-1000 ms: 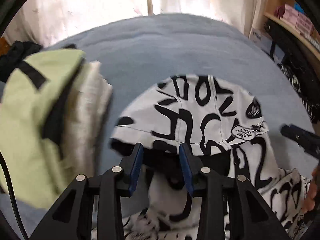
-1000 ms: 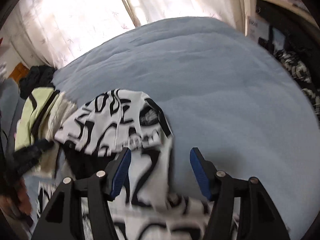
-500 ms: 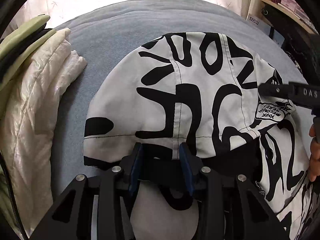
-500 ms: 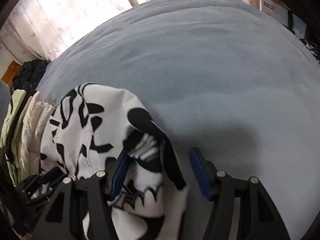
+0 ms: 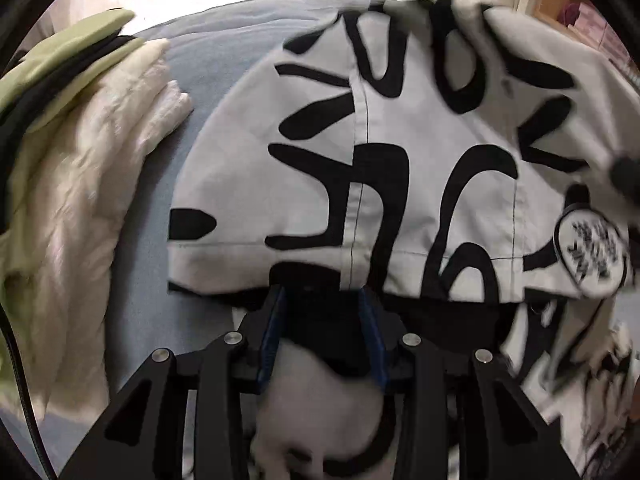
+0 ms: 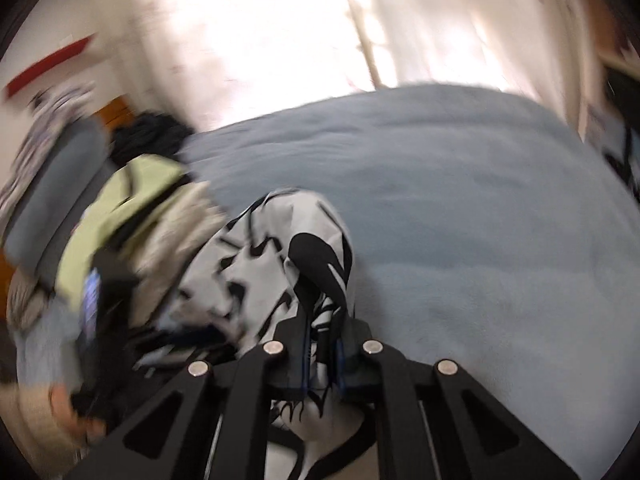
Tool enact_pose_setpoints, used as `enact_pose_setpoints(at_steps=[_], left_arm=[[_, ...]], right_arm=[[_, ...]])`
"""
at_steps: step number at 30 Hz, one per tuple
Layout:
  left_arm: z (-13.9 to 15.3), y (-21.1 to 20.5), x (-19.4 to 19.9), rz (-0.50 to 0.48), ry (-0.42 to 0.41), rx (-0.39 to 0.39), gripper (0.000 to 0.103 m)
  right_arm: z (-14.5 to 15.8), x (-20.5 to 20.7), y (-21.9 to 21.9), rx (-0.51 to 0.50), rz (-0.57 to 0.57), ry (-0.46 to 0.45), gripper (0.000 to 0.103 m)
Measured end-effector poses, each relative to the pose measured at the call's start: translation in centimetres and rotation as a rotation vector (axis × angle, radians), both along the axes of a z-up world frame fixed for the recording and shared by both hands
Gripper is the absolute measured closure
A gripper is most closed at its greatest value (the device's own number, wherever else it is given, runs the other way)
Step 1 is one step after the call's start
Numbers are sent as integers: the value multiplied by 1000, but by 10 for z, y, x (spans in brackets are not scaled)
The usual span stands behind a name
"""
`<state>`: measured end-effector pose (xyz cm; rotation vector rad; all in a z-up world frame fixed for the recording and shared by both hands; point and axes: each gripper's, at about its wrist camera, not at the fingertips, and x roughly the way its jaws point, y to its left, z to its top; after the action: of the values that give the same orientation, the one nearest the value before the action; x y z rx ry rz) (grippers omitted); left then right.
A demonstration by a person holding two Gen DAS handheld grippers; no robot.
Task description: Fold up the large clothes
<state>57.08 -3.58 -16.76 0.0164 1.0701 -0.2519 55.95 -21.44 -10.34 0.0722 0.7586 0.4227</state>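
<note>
A white jacket with bold black marks (image 5: 400,152) fills the left wrist view, its hood spread over the blue bed. My left gripper (image 5: 322,304) is shut on the dark inner edge of the hood. In the right wrist view the same jacket (image 6: 280,264) is bunched and lifted. My right gripper (image 6: 322,336) is shut on a fold of it, jaws nearly together. The other gripper shows blurred at left (image 6: 100,292).
A stack of folded clothes, cream (image 5: 80,208) and light green (image 5: 68,60), lies on the left of the blue bed (image 6: 460,220). Dark clothes (image 6: 148,136) lie at the far left corner. Bright curtains hang behind. Shelves stand at right (image 5: 592,28).
My right gripper has closed on the jacket's fold and lifted it; it was open before. My left gripper keeps its hold, and the hood has come closer and higher.
</note>
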Motion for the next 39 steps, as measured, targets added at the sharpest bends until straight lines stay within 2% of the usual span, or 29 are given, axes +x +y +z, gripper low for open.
enact_pose_setpoints(at_steps=[2, 5, 11, 16, 19, 21, 24, 26, 28, 29, 30, 35, 39], left_arm=[[10, 11, -21, -14, -16, -16, 67], [28, 31, -67, -46, -60, 7, 67], [47, 82, -167, -80, -62, -26, 67], [46, 118, -235, -93, -5, -114, 67], [39, 126, -267, -115, 31, -142, 67], [34, 128, -284, -128, 42, -142, 67], [29, 132, -300, -136, 60, -170, 67], [31, 131, -307, -147, 60, -207, 67], [37, 132, -313, -153, 58, -241, 62], [37, 124, -302, -155, 65, -269, 57], [35, 123, -295, -149, 70, -298, 56], [8, 121, -257, -78, 152, -467, 56], [-20, 119, -239, -39, 185, -554, 56]], right_arm=[[13, -36, 12, -43, 74, -57, 94], [24, -84, 20, -80, 149, -98, 94], [40, -196, 15, -179, 251, -191, 94], [17, -262, 7, -318, 221, -177, 91], [-8, -287, -2, -422, 146, -122, 89], [-22, -300, -9, -439, 99, -44, 88], [-33, -318, -20, -353, 40, 61, 87], [-37, -326, -24, -281, 5, 118, 79], [-40, -337, -25, -223, -21, 141, 61], [-40, -340, -25, -191, -38, 147, 58], [-41, -343, -26, -151, -53, 153, 55], [-42, -331, -21, 84, -86, 207, 55], [-54, -310, -8, 197, -93, 261, 54]])
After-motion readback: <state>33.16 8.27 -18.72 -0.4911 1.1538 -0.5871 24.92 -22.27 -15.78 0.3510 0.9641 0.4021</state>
